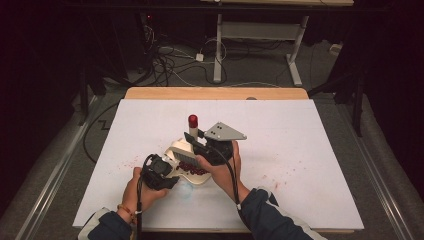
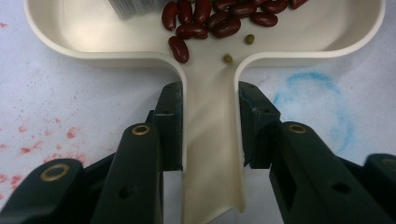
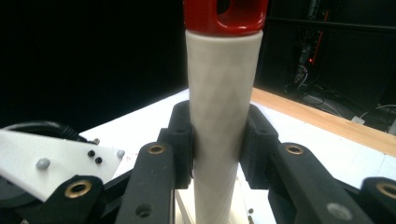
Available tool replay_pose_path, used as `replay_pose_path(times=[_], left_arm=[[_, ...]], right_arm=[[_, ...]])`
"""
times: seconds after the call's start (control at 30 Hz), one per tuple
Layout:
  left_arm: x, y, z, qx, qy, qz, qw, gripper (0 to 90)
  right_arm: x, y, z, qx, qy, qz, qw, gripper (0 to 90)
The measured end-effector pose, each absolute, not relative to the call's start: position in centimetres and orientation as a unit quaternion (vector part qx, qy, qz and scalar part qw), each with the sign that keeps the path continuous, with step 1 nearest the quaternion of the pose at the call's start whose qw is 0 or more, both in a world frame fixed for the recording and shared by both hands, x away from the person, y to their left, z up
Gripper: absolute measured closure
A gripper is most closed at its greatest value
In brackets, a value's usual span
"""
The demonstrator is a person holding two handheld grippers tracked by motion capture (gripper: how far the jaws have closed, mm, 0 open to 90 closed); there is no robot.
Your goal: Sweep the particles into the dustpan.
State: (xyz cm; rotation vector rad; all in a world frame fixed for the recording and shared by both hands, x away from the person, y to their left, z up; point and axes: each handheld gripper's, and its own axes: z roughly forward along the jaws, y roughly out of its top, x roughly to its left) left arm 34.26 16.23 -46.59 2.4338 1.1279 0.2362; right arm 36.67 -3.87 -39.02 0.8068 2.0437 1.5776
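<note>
The left gripper (image 2: 210, 121) clamps a bean-filled dustpan's handle (image 2: 212, 154); the right gripper (image 3: 219, 140) grips a brush handle (image 3: 222, 116).

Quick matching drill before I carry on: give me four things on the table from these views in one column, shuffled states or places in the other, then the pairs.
Things:
1. left claw
2. right claw
3. red beans
4. blue smudge

States or places:
A. on the white table cover beside the dustpan handle
B. shut on the brush handle
C. lying in the dustpan
D. shut on the dustpan handle

Pairs: 1-D, 2-B, 3-C, 4-A
</note>
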Motion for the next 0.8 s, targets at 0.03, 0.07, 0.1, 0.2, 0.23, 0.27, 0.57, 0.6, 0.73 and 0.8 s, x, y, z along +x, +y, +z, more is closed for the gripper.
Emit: replay_pose_path(times=[0.03,0.07,0.1,0.2,0.23,0.27,0.57,0.6,0.73,0.8], left_arm=[[34.3,16.3,-46.6,0.881,0.408,0.085,0.223,63.6],[34.3,16.3,-46.6,0.881,0.408,0.085,0.223,63.6],[34.3,16.3,-46.6,0.881,0.408,0.084,0.223,63.6],[34.3,16.3,-46.6,0.881,0.407,0.084,0.224,63.7],[34.3,16.3,-46.6,0.881,0.408,0.084,0.224,63.6],[34.3,16.3,-46.6,0.881,0.407,0.083,0.224,63.6],[34.3,16.4,-46.6,0.882,0.406,0.083,0.225,63.6],[34.3,16.4,-46.6,0.882,0.406,0.083,0.224,63.6],[34.3,16.4,-46.6,0.882,0.407,0.082,0.225,63.6],[34.4,16.4,-46.6,0.88,0.408,0.082,0.227,63.6]], right_arm=[[36.7,-4.0,-38.9,0.293,0.736,0.571,0.215,70.0],[36.8,-4.1,-38.7,0.294,0.733,0.574,0.216,70.0],[36.9,-4.3,-38.5,0.294,0.732,0.574,0.219,70.0],[37.1,-4.9,-38.0,0.293,0.728,0.575,0.23,70.0],[37.2,-5.2,-37.8,0.298,0.726,0.577,0.227,70.0],[37.3,-5.4,-37.6,0.301,0.723,0.579,0.226,70.0],[37.8,-8.0,-35.0,0.296,0.714,0.579,0.259,70.0],[37.9,-8.3,-34.8,0.298,0.714,0.576,0.263,69.9],[38.3,-9.3,-34.9,0.299,0.718,0.558,0.289,69.9],[38.5,-9.5,-35.2,0.299,0.72,0.552,0.295,70.0]])
